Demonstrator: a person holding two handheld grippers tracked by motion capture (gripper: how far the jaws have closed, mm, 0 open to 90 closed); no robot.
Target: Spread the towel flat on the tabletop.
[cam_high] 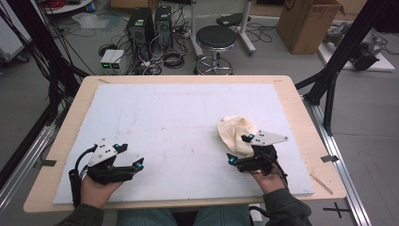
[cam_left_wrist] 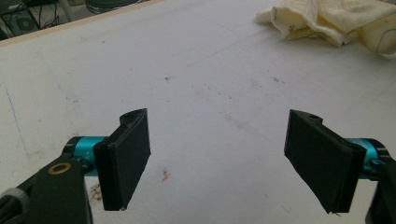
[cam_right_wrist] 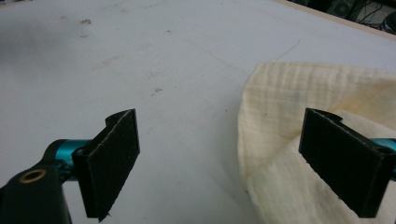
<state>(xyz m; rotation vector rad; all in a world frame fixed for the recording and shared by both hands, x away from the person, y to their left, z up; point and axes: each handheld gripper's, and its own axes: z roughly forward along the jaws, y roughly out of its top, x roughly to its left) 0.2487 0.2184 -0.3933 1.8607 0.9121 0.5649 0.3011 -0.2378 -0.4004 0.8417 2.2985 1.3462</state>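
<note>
Two grippers spread wide, cloth at the right one

Both hands sit low at the near edge of the counter (cam_high: 66,141), forearms coming in from the bottom of the high view. Left gripper (cam_high: 133,157) lies well out on the left side, tilted inward toward the middle of the white board (cam_high: 179,117); jaws stand wide apart with nothing between them, bare board below. From its own camera the left gripper (cam_left_wrist: 217,161) looks across the stained surface at the cloth (cam_left_wrist: 327,21), far off at the upper right.

Over to the right: the right gripper (cam_high: 240,148) is right at the near edge of the crumpled cream cloth (cam_high: 235,132), grey plate angled up and outward, hand gripping from beneath. In its own view the right gripper (cam_right_wrist: 219,158) also has its jaws apart; one pad hangs over bare board, the other over the cloth (cam_right_wrist: 317,98), and the fabric's edge runs into the gap. No pinch: the pads are not pressed on it.

Writing? The cloth carries a few tiny dark marks, too small to read.
</note>
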